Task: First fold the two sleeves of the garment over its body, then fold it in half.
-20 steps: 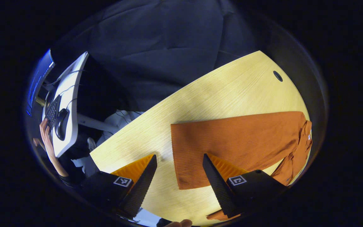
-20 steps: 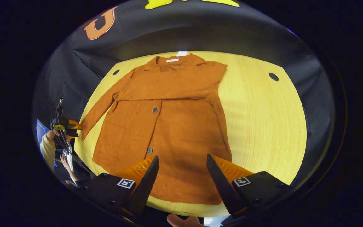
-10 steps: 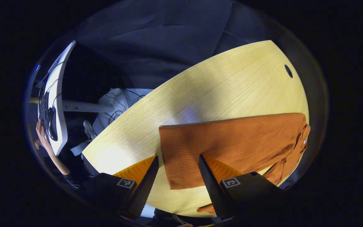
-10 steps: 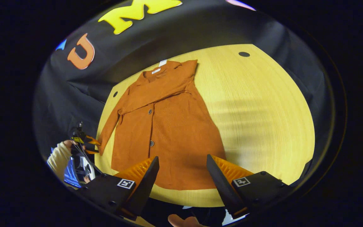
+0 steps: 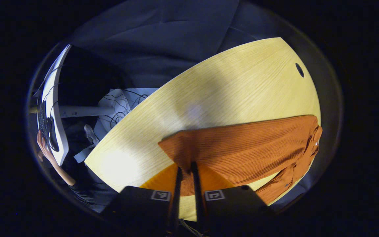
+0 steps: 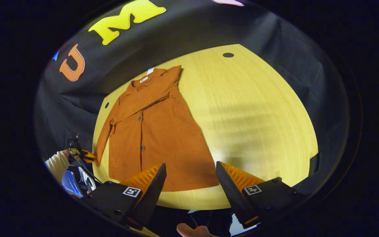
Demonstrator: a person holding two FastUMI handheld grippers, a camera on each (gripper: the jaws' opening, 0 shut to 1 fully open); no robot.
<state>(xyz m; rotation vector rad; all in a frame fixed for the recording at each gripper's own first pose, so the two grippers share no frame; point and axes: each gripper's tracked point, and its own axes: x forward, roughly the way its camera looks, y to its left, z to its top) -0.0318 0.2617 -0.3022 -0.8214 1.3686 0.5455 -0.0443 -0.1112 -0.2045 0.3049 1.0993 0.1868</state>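
An orange ribbed button-front garment (image 6: 156, 131) lies flat on the yellow wooden table (image 6: 258, 115), collar toward the far wall. One sleeve is folded across its chest. The other sleeve (image 5: 242, 144) stretches out to the side. My left gripper (image 5: 184, 167) is shut on that sleeve's cuff, which puckers up off the table between the fingers. In the right gripper view the left gripper (image 6: 84, 154) sits at the cuff, held by a hand in a pale sleeve. My right gripper (image 6: 190, 165) hangs open above the hem near the table's front edge, holding nothing.
Cable holes (image 6: 228, 55) (image 5: 299, 69) mark the tabletop. Left of the table stands a white desk (image 5: 54, 98) with a keyboard and mouse, a person's hand (image 5: 44, 148) on it, and cables (image 5: 120, 105) on the floor. Black cloth walls ring the table.
My left gripper went from open to shut on the sleeve cuff, which now lifts and puckers. The right gripper drew back and swung right, so the garment sits farther left in its view.
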